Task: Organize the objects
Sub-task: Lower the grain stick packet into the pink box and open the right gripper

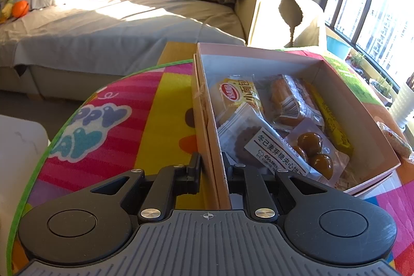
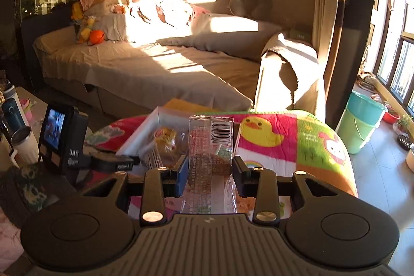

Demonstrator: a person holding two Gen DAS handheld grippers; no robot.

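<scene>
A pink cardboard box (image 1: 207, 120) lies on a bright cartoon cloth and holds several wrapped snacks: a small bread pack (image 1: 236, 93), a biscuit pack (image 1: 269, 149), a bag of brown balls (image 1: 314, 150). My left gripper (image 1: 212, 167) is shut on the box's near-left wall, one finger outside and one inside. In the right wrist view my right gripper (image 2: 209, 167) is shut on a clear snack packet (image 2: 211, 144) with a barcode, lifted above the cloth in front of the box (image 2: 152, 120). The left gripper's camera unit (image 2: 64, 136) shows at the left.
The cartoon cloth (image 1: 116, 126) covers a rounded table. One more wrapped snack (image 1: 396, 141) lies right of the box. A grey sofa (image 2: 155, 64) stands behind, a green bucket (image 2: 362, 120) on the floor at right, cups and bottles (image 2: 15, 120) at far left.
</scene>
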